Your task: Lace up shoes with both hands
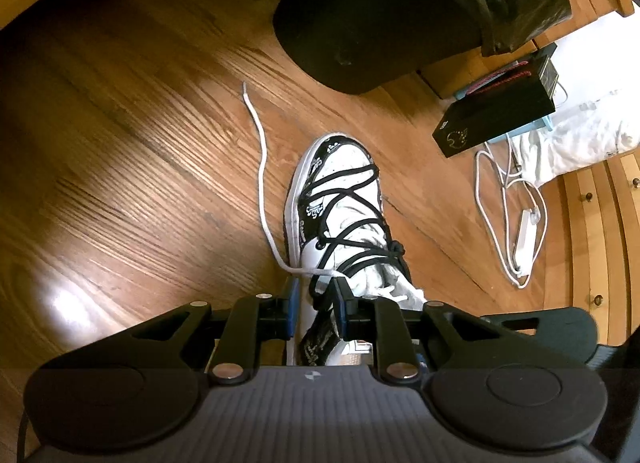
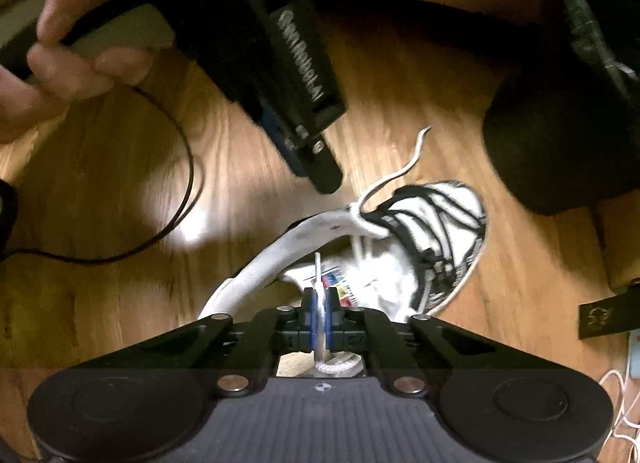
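Note:
A black-and-white high-top shoe [image 1: 340,199] with black laces stands on the wood floor, toe pointing away. A white lace [image 1: 261,167] runs from its upper eyelets out across the floor to the left. My left gripper [image 1: 315,295] is open, its jaws on either side of the shoe's collar. In the right wrist view the shoe [image 2: 432,239] lies ahead with its tongue pulled back. My right gripper [image 2: 319,303] is shut on the white lace end [image 2: 317,271], which sticks up between the pads. The left gripper [image 2: 316,159] hangs above the shoe there.
A black round stool or bin [image 1: 360,23] stands beyond the shoe. A black box [image 1: 496,119], white cables with a charger [image 1: 524,239] and white cloth lie to the right by wooden furniture. A thin black cable [image 2: 176,199] curves over the floor on the left.

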A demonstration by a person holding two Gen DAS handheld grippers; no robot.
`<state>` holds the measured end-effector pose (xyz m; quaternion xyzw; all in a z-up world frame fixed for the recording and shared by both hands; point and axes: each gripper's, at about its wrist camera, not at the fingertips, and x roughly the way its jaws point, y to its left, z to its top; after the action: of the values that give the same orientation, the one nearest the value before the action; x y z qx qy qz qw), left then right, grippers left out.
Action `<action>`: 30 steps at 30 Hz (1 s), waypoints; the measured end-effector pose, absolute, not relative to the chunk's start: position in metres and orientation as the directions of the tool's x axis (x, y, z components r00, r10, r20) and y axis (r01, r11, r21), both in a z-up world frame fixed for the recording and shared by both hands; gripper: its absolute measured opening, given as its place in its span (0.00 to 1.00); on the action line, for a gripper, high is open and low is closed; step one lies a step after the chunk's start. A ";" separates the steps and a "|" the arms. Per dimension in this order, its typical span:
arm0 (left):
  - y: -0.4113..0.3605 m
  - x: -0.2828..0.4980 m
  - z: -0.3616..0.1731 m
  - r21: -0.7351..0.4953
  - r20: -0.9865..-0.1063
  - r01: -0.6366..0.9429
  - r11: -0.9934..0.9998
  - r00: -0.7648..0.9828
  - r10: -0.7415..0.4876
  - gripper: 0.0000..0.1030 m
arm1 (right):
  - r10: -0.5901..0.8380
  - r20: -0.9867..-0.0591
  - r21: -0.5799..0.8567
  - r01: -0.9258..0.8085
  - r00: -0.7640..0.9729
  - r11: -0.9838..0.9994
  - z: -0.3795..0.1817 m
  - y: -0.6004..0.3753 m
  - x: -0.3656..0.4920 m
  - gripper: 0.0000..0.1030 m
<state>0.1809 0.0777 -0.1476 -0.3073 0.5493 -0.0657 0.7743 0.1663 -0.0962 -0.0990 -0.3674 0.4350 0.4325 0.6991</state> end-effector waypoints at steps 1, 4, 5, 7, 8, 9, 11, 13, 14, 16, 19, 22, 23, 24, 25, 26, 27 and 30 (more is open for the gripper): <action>0.078 0.181 -0.148 -0.548 -0.810 -0.236 0.803 0.388 -0.438 0.19 | 0.294 -0.921 -0.139 -0.921 0.255 0.364 -0.095 -0.098 0.168 0.04; 0.079 0.181 -0.150 -0.552 -0.811 -0.248 0.796 0.383 -0.443 0.19 | 0.304 -0.911 -0.157 -0.918 0.277 0.365 -0.091 -0.098 0.169 0.04; 0.080 0.181 -0.153 -0.557 -0.810 -0.259 0.789 0.379 -0.448 0.19 | 0.305 -0.910 -0.162 -0.918 0.281 0.362 -0.091 -0.097 0.169 0.04; 0.083 0.181 -0.158 -0.569 -0.808 -0.288 0.770 0.369 -0.459 0.19 | 0.305 -0.911 -0.161 -0.921 0.277 0.355 -0.095 -0.095 0.168 0.04; 0.085 0.181 -0.161 -0.576 -0.807 -0.307 0.758 0.364 -0.465 0.19 | 0.303 -0.911 -0.167 -0.923 0.279 0.347 -0.097 -0.094 0.167 0.04; 0.087 0.181 -0.164 -0.583 -0.805 -0.327 0.744 0.360 -0.472 0.19 | 0.300 -0.911 -0.175 -0.925 0.283 0.338 -0.100 -0.093 0.166 0.04; 0.091 0.180 -0.170 -0.600 -0.796 -0.362 0.713 0.357 -0.489 0.19 | 0.302 -0.908 -0.182 -0.924 0.289 0.336 -0.100 -0.092 0.165 0.04; 0.094 0.179 -0.173 -0.618 -0.785 -0.385 0.686 0.360 -0.505 0.19 | 0.306 -0.905 -0.187 -0.923 0.295 0.335 -0.099 -0.091 0.165 0.04; 0.095 0.179 -0.174 -0.624 -0.780 -0.393 0.675 0.362 -0.511 0.19 | 0.307 -0.904 -0.190 -0.923 0.298 0.334 -0.099 -0.091 0.165 0.04; 0.095 0.180 -0.175 -0.634 -0.773 -0.401 0.661 0.365 -0.519 0.19 | 0.310 -0.901 -0.196 -0.922 0.303 0.334 -0.099 -0.091 0.165 0.04; 0.095 0.180 -0.176 -0.639 -0.769 -0.404 0.655 0.365 -0.525 0.19 | 0.314 -0.899 -0.198 -0.922 0.306 0.331 -0.098 -0.090 0.165 0.04; 0.095 0.181 -0.176 -0.640 -0.768 -0.405 0.653 0.365 -0.526 0.19 | 0.315 -0.898 -0.200 -0.922 0.308 0.331 -0.101 -0.089 0.166 0.04; 0.095 0.181 -0.176 -0.639 -0.768 -0.405 0.654 0.366 -0.525 0.19 | 0.315 -0.899 -0.196 -0.922 0.305 0.333 -0.102 -0.089 0.167 0.04; 0.095 0.181 -0.175 -0.639 -0.768 -0.403 0.655 0.366 -0.525 0.20 | 0.315 -0.898 -0.198 -0.922 0.306 0.332 -0.102 -0.088 0.166 0.04; 0.095 0.181 -0.175 -0.639 -0.768 -0.402 0.655 0.366 -0.525 0.22 | 0.313 -0.899 -0.200 -0.923 0.306 0.330 -0.103 -0.088 0.166 0.04; 0.094 0.181 -0.175 -0.639 -0.768 -0.401 0.656 0.365 -0.525 0.22 | 0.312 -0.901 -0.197 -0.925 0.302 0.326 -0.104 -0.088 0.167 0.04; 0.094 0.181 -0.176 -0.639 -0.768 -0.401 0.656 0.364 -0.526 0.22 | 0.310 -0.901 -0.200 -0.925 0.303 0.322 -0.105 -0.087 0.166 0.04; 0.095 0.181 -0.176 -0.640 -0.768 -0.404 0.654 0.365 -0.526 0.22 | 0.303 -0.901 -0.213 -0.926 0.310 0.313 -0.106 -0.085 0.165 0.04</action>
<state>0.1812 0.0949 -0.1762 -0.4138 0.5620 -0.0426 0.7150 0.1645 -0.0851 -0.1064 -0.3936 0.3955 0.4343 0.7072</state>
